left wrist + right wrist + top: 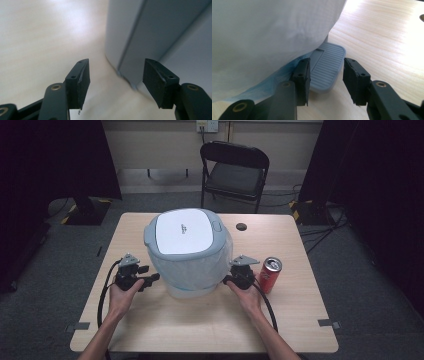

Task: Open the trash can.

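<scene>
In the high view, the left gripper [150, 279] sits at the lower left of the frame's centre, held in the person's left hand [121, 295] on the pale wooden table [200, 320]. Its jaws point right toward the pedal bin [187, 251] and stand apart with nothing between them. In the left gripper view, the bin's grey wall [150, 32] fills the upper right, just beyond the spread jaws, and the pads do not touch it.

The bin stands at the middle of the table, a white lid [184, 231] on top and a thin white bag [192, 267] draped down its sides.

To the right of the bin, the right gripper [229, 279] rests low against the bin's base, held in the right hand [247, 295]. In the right gripper view its jaws stand apart on either side of the ribbed grey foot pedal [327, 67], close to it but not pressing, with the bag [267, 35] hanging over the upper left.

A red drink can [270, 274] stands upright just right of that gripper. A black folding chair [234, 170] stands beyond the table at the top centre.
</scene>
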Motion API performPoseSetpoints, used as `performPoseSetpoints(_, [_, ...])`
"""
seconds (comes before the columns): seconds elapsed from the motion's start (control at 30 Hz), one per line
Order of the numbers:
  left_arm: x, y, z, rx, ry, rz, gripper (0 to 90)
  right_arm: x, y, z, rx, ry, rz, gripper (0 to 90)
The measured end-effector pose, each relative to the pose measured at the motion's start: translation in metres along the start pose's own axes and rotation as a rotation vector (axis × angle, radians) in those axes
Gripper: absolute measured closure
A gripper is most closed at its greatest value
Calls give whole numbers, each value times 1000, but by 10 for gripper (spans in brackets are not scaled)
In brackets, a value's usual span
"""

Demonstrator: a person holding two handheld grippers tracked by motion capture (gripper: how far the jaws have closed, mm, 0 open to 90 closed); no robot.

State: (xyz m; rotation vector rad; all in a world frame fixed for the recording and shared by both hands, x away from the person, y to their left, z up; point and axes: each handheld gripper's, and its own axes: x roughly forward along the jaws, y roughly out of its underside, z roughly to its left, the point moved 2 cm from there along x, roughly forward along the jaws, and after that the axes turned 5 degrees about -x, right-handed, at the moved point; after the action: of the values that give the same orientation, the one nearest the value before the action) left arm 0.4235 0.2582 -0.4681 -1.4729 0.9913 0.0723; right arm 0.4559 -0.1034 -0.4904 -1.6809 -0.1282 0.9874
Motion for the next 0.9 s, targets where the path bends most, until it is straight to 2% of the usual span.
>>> performPoseSetpoints(0.03, [-12, 9, -5, 0, 14, -18, 386, 0, 1, -1, 2, -12, -2, 590])
performPoseSetpoints(0.07, [-12, 9, -5, 0, 14, -18, 388, 0, 1, -1, 2, -12, -2, 590])
performPoseSetpoints(0.1, [-18, 19, -9, -11, 47, -5, 388, -1, 2, 2, 13, -45, -4, 602])
performPoseSetpoints(0.13, [-18, 19, -9, -11, 47, -5, 385, -2, 3, 4, 11, -55, -2, 597])
performPoseSetpoints(0.17, [-20, 27, -13, -5, 62, -2, 382, -2, 2, 6, 4, -72, -4, 604])
performPoseSetpoints(0.27, [-22, 29, -16, -5, 85, 10, 377, -2, 0, 21, -24, -124, 0, 594])
performPoseSetpoints(0.3, [-23, 30, -15, 3, 73, 9, 352, -1, 0, 28, -36, -139, -2, 608])
performPoseSetpoints(0.33, [-23, 30, -15, 3, 73, 9, 356, -1, 0, 28, -36, -139, -2, 608])
performPoseSetpoints(0.37, [-27, 31, -9, -36, 75, -1, 361, -1, -1, 42, -38, -137, -1, 620])
performPoseSetpoints(0.43, [-27, 33, -5, -38, 74, 5, 361, 0, 0, 54, -36, -163, -7, 614])
performPoseSetpoints(0.47, [-27, 33, -5, -38, 74, 5, 357, 0, 0, 54, -36, -163, -7, 614])
performPoseSetpoints(0.5, [-23, 34, -7, -19, 71, 30, 348, 1, -2, 67, -53, -190, -7, 613])
performPoseSetpoints(0.53, [-20, 35, -8, -12, 77, 42, 344, 2, -3, 74, -70, -196, -1, 609])
performPoseSetpoints(0.63, [-14, 34, -9, -3, 64, 55, 344, 4, -6, 87, -112, -206, 14, 559])
performPoseSetpoints(0.73, [-13, 34, -7, -17, 65, 54, 345, 2, -8, 82, -95, -200, 13, 567])
performPoseSetpoints(0.77, [-13, 34, -3, -22, 43, 52, 348, -2, -8, 71, -82, -165, 10, 576])
performPoseSetpoints(0.87, [-13, 34, 0, -44, 35, 46, 348, -4, -4, 50, -61, -101, 29, 579])
performPoseSetpoints(0.9, [-14, 34, 3, -51, 12, 50, 348, -3, -3, 45, -62, -78, 35, 579])
